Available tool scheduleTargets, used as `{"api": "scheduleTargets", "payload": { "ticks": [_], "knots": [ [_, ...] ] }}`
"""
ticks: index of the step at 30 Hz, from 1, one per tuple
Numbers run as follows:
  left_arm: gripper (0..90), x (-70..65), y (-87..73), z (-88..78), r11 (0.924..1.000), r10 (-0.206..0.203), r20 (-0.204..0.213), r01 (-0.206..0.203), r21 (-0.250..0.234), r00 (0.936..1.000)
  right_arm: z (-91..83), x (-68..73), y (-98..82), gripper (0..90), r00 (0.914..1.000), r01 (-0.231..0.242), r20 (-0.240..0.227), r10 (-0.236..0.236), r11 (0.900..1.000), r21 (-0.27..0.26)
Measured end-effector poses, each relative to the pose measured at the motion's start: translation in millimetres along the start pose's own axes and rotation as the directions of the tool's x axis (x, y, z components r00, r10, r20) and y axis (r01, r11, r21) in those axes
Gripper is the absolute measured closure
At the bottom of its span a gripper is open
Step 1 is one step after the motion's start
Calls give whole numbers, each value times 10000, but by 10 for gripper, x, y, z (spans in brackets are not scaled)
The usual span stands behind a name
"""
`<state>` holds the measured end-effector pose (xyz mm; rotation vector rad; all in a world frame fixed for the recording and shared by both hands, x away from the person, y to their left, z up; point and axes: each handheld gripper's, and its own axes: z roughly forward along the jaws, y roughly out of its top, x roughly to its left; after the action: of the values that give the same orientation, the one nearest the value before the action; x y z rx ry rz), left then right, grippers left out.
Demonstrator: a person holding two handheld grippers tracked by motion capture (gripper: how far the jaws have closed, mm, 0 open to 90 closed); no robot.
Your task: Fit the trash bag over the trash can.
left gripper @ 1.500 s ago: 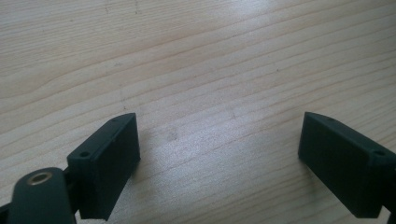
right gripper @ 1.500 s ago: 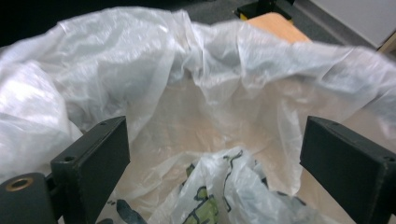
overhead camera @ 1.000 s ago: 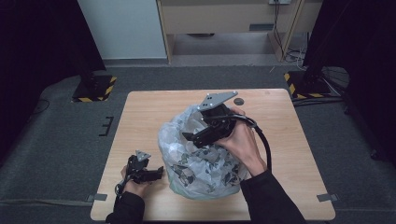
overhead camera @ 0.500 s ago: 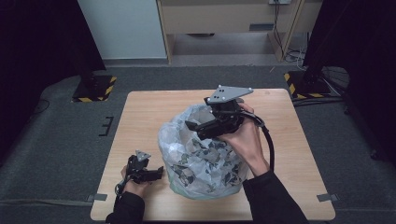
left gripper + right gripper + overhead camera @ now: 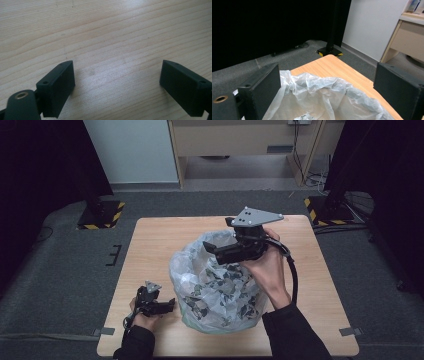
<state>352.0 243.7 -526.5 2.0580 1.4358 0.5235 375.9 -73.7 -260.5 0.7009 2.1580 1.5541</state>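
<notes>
A clear plastic bag [image 5: 216, 287] sits near the middle of the table [image 5: 150, 245], slightly toward the person, stuffed with what look like dark and pale scraps; just what they are is too small to tell. Its mouth is open and crumpled at about 12 o'clock, the loose rim [image 5: 319, 85] rising in thin, wrinkled folds. The film looks soft, light and slippery, so it will likely give and slide under any pinch, and the contents will probably shift as the bag is moved; the bunched rim seems the best place to take hold, gathering several layers at once, since a single layer might tear or slip free. The right gripper [image 5: 212, 251] hovers over the rim at about 1 o'clock of the bag, held in the person's right hand [image 5: 267, 267], its jaws standing wide apart with the rim lying between and below them in the right gripper view, not touching either. The left gripper [image 5: 170, 306] rests low at about 8 o'clock of the bag, just beside its base, in the left hand [image 5: 145, 317]; its jaws are also spread, with bare wood between them in the left gripper view. Beyond the table lie grey floor [image 5: 60, 270] and a wooden desk [image 5: 240, 140] at 12 o'clock.
</notes>
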Motion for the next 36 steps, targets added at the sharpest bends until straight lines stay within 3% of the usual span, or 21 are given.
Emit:
{"api": "scheduleTargets", "payload": {
  "ticks": [12, 21, 36],
  "knots": [
    [122, -3, 0, 2, 10000, 7, -16, -7, -1, 10000, -256, -98, -30, 71, 9963, -214, 810, 298, 9945, -1023],
    [121, -4, 0, 2, 10000, 20, -22, -20, 0, 10000, -470, -154, -106, 70, 9926, -429, 1054, 596, 9872, -1538],
    [121, -7, -1, 3, 10000, 32, -38, -32, 2, 10000, -852, -296, -417, 61, 9732, -826, 1903, 1291, 9686, -2344]
  ]
}}
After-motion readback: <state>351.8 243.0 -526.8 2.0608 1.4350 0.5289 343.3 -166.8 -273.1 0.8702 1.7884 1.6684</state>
